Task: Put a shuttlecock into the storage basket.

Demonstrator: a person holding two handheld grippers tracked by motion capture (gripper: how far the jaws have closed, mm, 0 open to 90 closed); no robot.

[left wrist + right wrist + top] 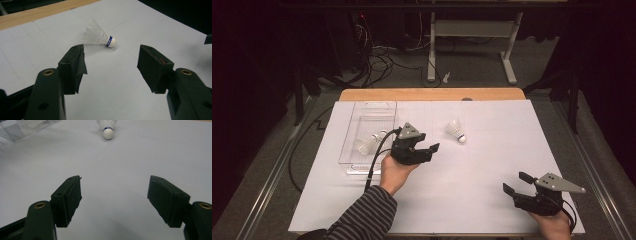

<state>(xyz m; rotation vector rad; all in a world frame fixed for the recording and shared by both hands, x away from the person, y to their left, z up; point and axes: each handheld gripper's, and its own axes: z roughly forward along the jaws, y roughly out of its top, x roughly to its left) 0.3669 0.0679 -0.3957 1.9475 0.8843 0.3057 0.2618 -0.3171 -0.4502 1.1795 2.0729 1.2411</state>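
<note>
My left gripper point(110, 62) spread wide, empty. Shuttlecock point(98, 37) lies on white sheet just ahead, slightly left of jaw centre; long axis crosswise, cork pointing right. Right gripper point(516, 182) also spread, empty, well apart. Left nearer.

Feathery white shuttlecock point(98, 37) on matt paper sheet point(472, 180); glossy clear-plastic tray point(362, 117).

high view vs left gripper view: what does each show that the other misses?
High view alone: the clear tray at the table's left with shuttlecocks inside, the striped sleeve, and the right gripper open low at right. Left gripper view alone: the blue band round the shuttlecock's cork, and a close look at its own spread jaws. Both share: the loose shuttlecock lying on the white table cover, ahead of the open left gripper.
</note>
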